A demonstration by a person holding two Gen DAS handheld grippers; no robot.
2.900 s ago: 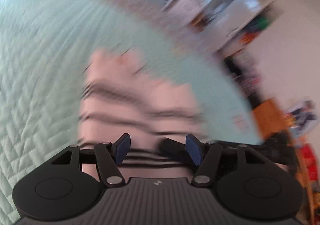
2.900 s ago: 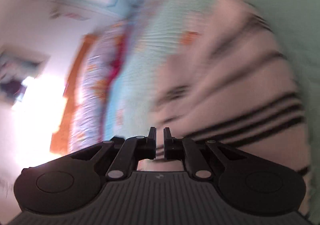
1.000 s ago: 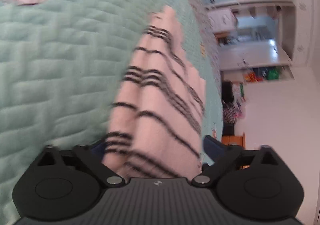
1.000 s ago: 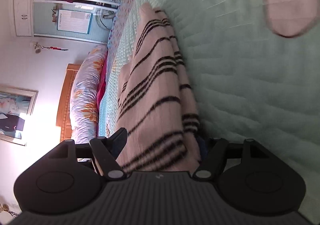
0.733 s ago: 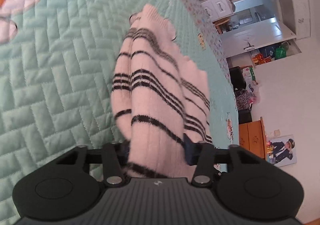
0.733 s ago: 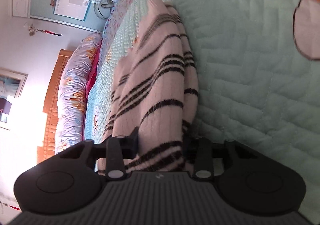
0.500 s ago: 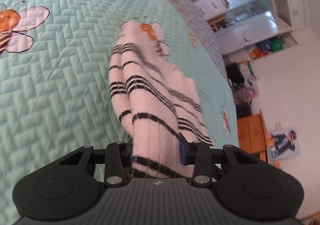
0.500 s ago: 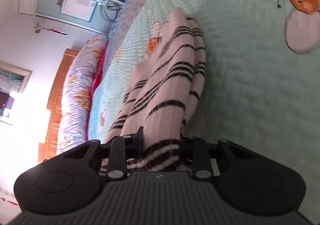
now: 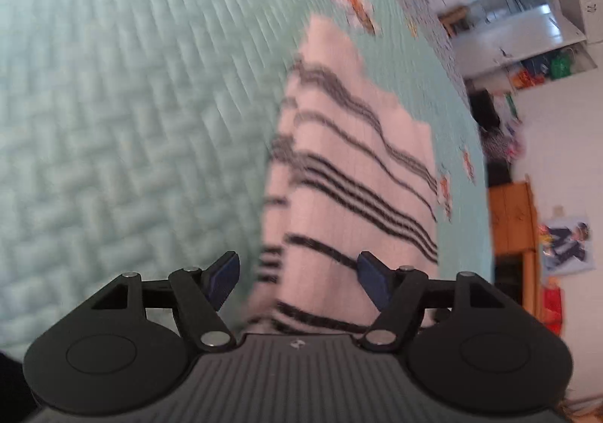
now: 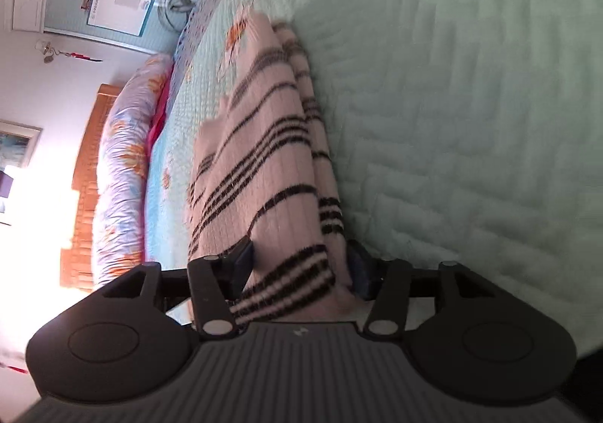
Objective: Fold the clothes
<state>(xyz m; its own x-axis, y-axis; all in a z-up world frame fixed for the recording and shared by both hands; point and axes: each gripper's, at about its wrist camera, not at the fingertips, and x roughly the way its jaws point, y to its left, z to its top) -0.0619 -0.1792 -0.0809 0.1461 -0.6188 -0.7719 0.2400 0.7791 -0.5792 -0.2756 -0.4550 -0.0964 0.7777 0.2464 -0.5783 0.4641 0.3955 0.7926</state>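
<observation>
Jaws opening on both tools, having pinched the striped sweater (image 9: pixel 350 174) half a second ago. Left gripper (image 9: pixel 297 281) pads stand clear of it. Right gripper (image 10: pixel 301 259): contact apparently lost, far pad hidden behind knit. Sweater lies on the green quilt (image 9: pixel 113 114). Left view blurred; only the right view shows the headboard (image 10: pixel 84 174).

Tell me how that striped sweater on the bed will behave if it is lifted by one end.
The sweater would probably sag: it lies in soft rounded folds on the quilt. Its fuzzy ribbed knit looks grippy, not slippery. Several thick layers are stacked, so a loose pinch may drop some, and it likely weighs more than a thin shirt.
</observation>
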